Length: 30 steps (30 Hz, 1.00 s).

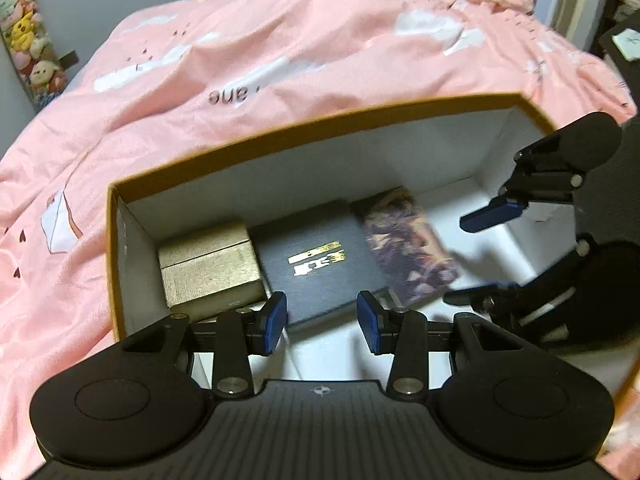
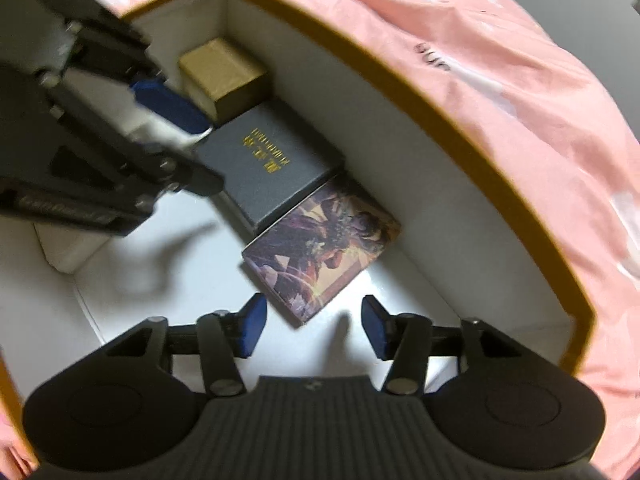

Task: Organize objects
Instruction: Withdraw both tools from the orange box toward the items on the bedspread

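Both tools, left (image 1: pixel 322 322) and right (image 2: pixel 314 330), released, angled down inside box (image 1: pixel 320 120).

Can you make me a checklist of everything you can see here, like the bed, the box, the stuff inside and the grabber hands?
Surface: pink quilt with white patches, rumpled, on a bed.
Job's things: open box, brown rim, white inside, on the quilt. In it, in a row along one wall: gold box, black box with gold lettering, picture box.
Clutter: nothing seen.
Grippers: left gripper over the open box, jaws apart, empty; right gripper over the open box, jaws apart, empty.
Cables: nothing seen.
Surroundings: plush toys by a grey wall; dark furniture at the far right.
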Each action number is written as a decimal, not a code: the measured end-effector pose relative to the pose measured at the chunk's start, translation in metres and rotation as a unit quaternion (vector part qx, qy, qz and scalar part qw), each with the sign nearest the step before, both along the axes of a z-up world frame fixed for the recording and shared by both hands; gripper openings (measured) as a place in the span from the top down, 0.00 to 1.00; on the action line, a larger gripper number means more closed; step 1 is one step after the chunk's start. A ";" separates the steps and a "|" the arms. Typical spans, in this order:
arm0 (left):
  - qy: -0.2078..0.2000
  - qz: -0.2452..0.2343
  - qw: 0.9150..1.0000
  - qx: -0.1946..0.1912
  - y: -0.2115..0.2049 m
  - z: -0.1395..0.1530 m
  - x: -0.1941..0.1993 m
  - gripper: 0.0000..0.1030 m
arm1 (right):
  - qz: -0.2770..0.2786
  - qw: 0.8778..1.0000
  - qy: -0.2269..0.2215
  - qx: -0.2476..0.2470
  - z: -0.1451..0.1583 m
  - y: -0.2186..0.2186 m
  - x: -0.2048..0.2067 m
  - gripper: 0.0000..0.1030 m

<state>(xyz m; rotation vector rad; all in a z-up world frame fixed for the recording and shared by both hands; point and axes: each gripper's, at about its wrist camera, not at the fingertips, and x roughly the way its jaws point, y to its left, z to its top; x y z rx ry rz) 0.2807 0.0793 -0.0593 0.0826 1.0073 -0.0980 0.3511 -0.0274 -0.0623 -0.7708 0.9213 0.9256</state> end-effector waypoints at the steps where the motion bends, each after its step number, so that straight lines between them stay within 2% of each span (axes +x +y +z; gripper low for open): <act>1: -0.007 -0.002 1.000 -0.002 -0.002 0.006 -0.006 0.53 | -0.015 1.000 -0.004 0.011 0.007 -0.005 0.000 0.46; 4: -0.032 0.002 0.999 -0.006 -0.005 0.025 -0.022 0.53 | -0.038 0.998 -0.027 0.053 0.030 -0.021 -0.007 0.40; 8: -0.060 0.005 0.997 -0.037 -0.007 0.053 -0.053 0.53 | -0.067 0.991 -0.036 0.114 0.060 -0.044 -0.032 0.40; 10: -0.060 0.001 0.997 -0.049 -0.007 0.063 -0.069 0.52 | -0.078 0.986 -0.048 0.139 0.078 -0.049 -0.062 0.40; 14: -0.031 -0.004 0.997 -0.069 -0.008 0.066 -0.106 0.52 | -0.095 0.981 -0.056 0.161 0.088 -0.070 -0.114 0.39; 19: 0.013 -0.001 0.996 -0.092 -0.011 0.048 -0.155 0.52 | -0.107 0.974 -0.014 0.199 0.081 -0.093 -0.169 0.38; 21: 0.027 -0.005 0.996 -0.080 -0.017 0.038 -0.173 0.52 | -0.109 0.974 -0.008 0.196 0.070 -0.096 -0.191 0.36; 23: 0.042 -0.016 0.997 -0.066 -0.025 0.030 -0.192 0.51 | -0.113 0.976 -0.002 0.184 0.059 -0.098 -0.210 0.27; 27: 0.090 -0.018 0.992 -0.082 -0.031 0.014 -0.221 0.47 | -0.108 0.977 0.036 0.180 0.046 -0.108 -0.245 0.27; 30: 0.109 -0.012 0.989 -0.096 -0.033 0.006 -0.235 0.41 | -0.109 0.976 0.078 0.172 0.032 -0.110 -0.261 0.27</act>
